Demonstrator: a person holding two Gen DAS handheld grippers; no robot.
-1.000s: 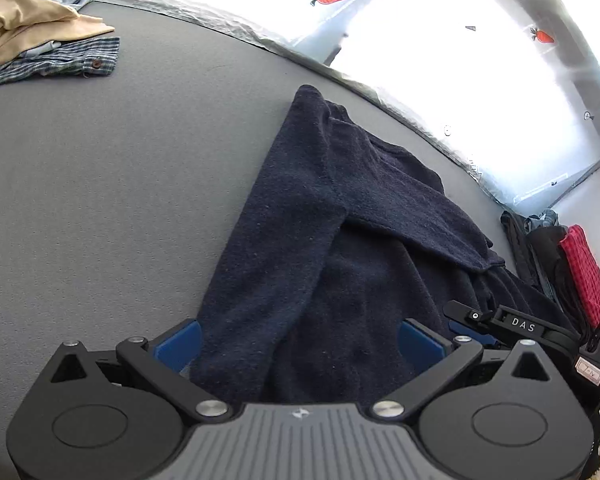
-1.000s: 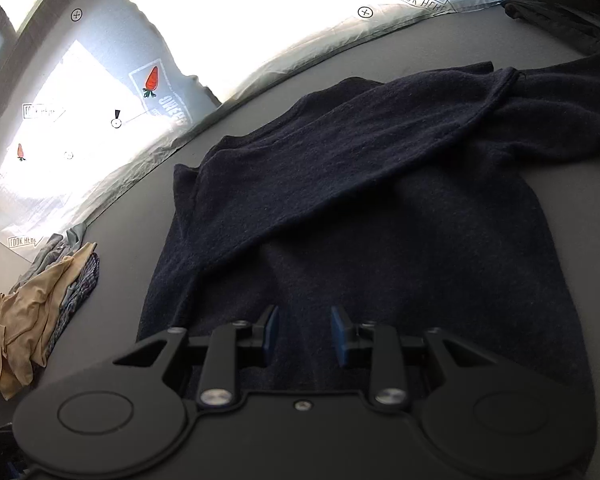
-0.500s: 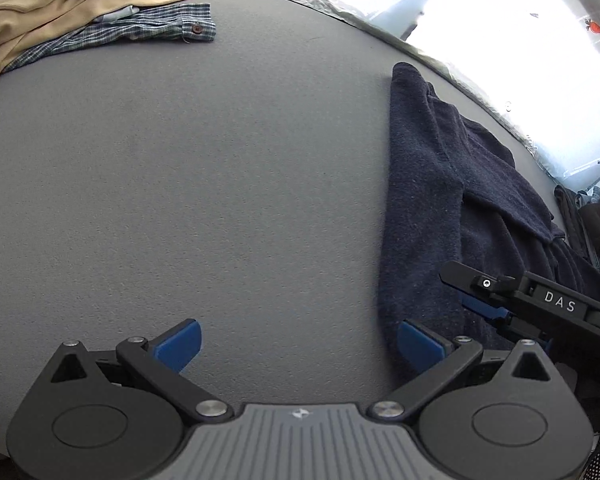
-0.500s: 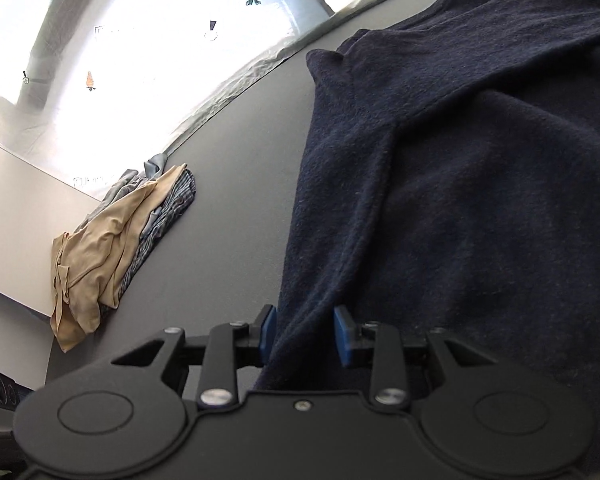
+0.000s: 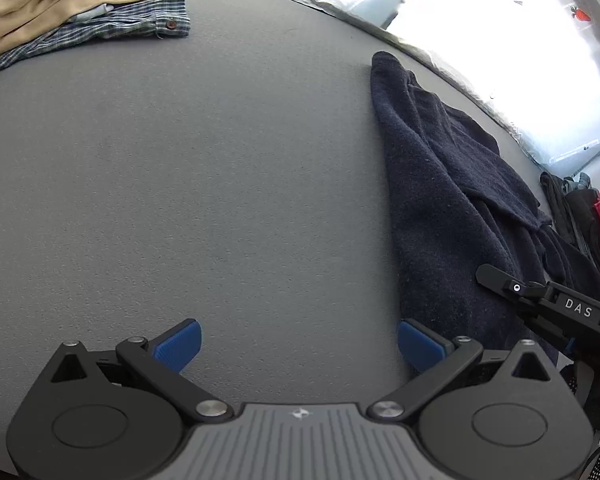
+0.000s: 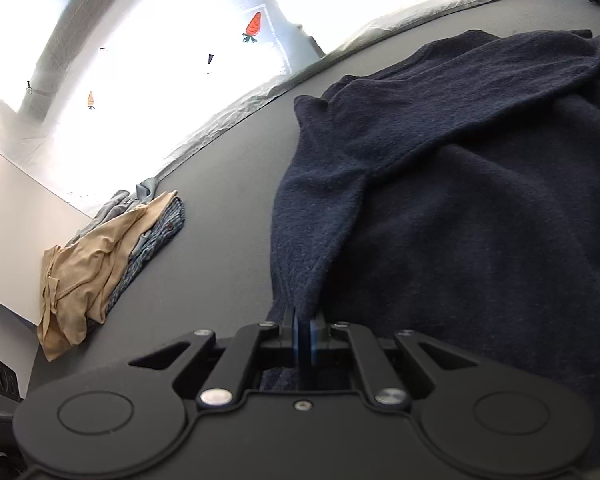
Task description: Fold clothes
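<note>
A navy sweater (image 6: 460, 200) lies spread on the grey table (image 5: 180, 184), with one sleeve folded across its body. My right gripper (image 6: 302, 332) is at the sweater's near left corner. Its jaws are closing, and the blue pads pinch the fabric's edge between them. Its black body (image 5: 548, 308) also shows in the left wrist view, low on the sweater (image 5: 452, 208). My left gripper (image 5: 298, 344) stands wide open over bare table just left of the sweater. Its right pad (image 5: 420, 344) is next to the cloth's edge, and nothing is between its fingers.
A pile of folded clothes (image 6: 96, 260), tan on top of plaid, sits at the table's far left (image 5: 60, 12). Black and red garments (image 5: 596, 216) lie heaped at the right edge. A crinkled bright sheet with carrot prints (image 6: 254, 26) runs behind the table.
My right gripper slid left to the sweater's corner and closed on its edge. My left gripper moved left off the sweater to bare table, still open.
</note>
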